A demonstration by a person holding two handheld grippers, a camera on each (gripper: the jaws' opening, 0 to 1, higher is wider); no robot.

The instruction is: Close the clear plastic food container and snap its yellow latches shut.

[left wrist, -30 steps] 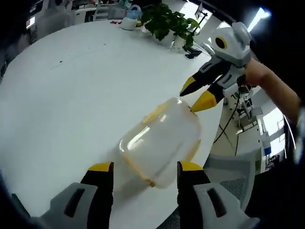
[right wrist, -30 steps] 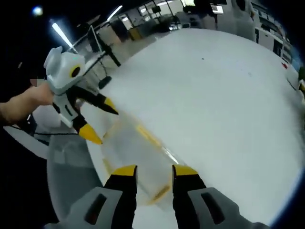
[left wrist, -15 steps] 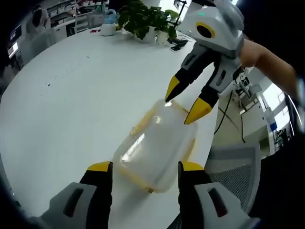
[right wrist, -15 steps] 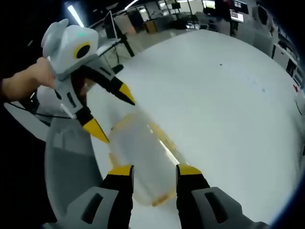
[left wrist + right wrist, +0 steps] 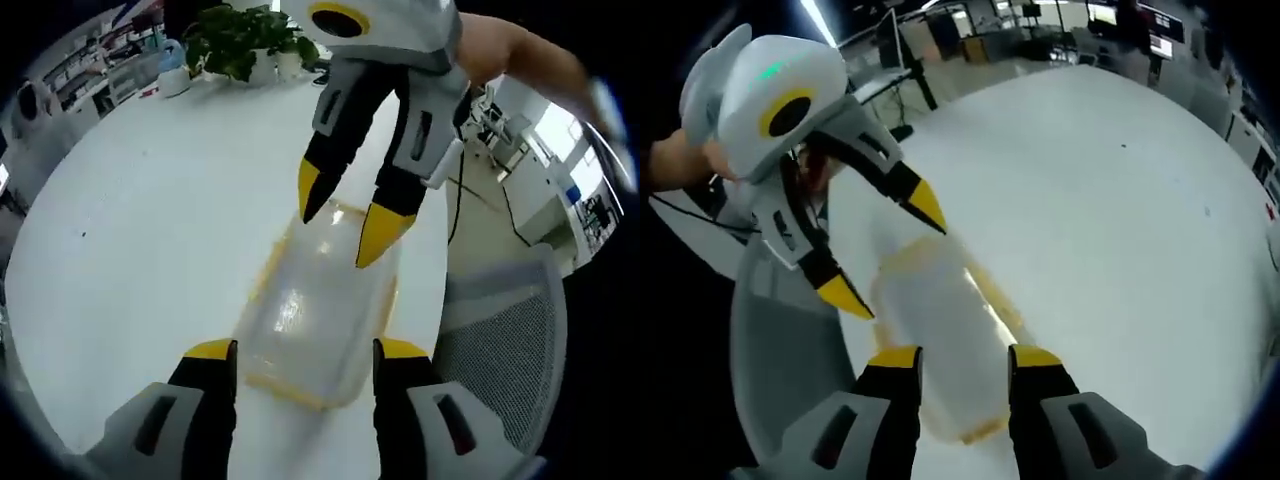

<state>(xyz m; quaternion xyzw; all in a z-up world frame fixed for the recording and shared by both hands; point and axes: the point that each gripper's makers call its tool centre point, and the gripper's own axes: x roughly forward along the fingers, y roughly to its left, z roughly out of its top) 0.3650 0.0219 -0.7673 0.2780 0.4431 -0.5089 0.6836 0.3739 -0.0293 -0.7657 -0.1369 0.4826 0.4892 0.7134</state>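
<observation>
Clear container, yellow latches, on white table betw. both grippers. L gripper: jaws wide, straddling near end. R gripper: jaws wide, at opposite end. L view adds: potted plant, kettle far side; mesh chair beside table edge.

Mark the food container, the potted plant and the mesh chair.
food container [image 5: 305,320], left gripper view, middle of its clear lid.
potted plant [image 5: 235,38], left gripper view, its leaves.
mesh chair [image 5: 490,350], left gripper view, its mesh back.
</observation>
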